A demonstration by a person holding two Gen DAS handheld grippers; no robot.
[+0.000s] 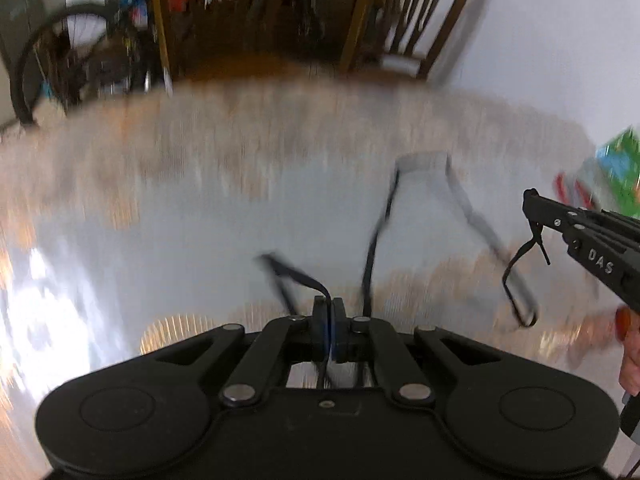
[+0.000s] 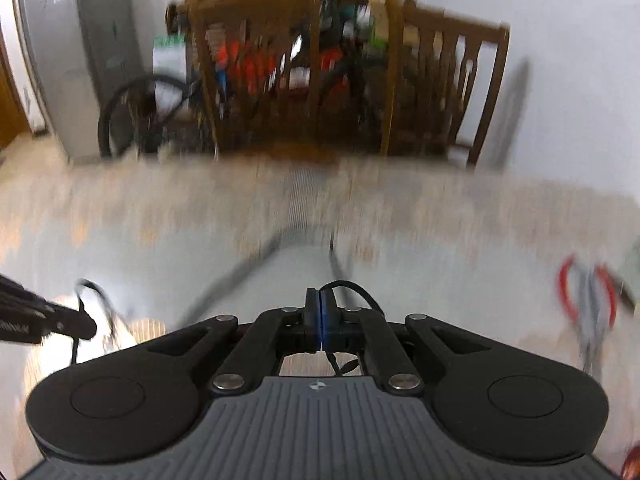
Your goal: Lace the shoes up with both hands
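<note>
Left claw (image 1: pixel 329 312) pinched tight on black lace (image 1: pixel 374 248); right claw (image 2: pixel 321 312) likewise. Shoe hidden. Surface (image 1: pixel 160 208) smeared by blur, pliers (image 2: pixel 588 292) at three o'clock barely legible.

Table (image 2: pixel 120 232): pale glossy top with worn brownish patches, heavily motion-blurred. Red-handled pliers (image 2: pixel 588 300) lie on it at 3 o'clock in the right wrist view. Green-and-blue printed packet (image 1: pixel 616 172) sits at the 3 o'clock edge in the left wrist view. Whether the black lace (image 1: pixel 460 188) touches the top: can't tell.
</note>
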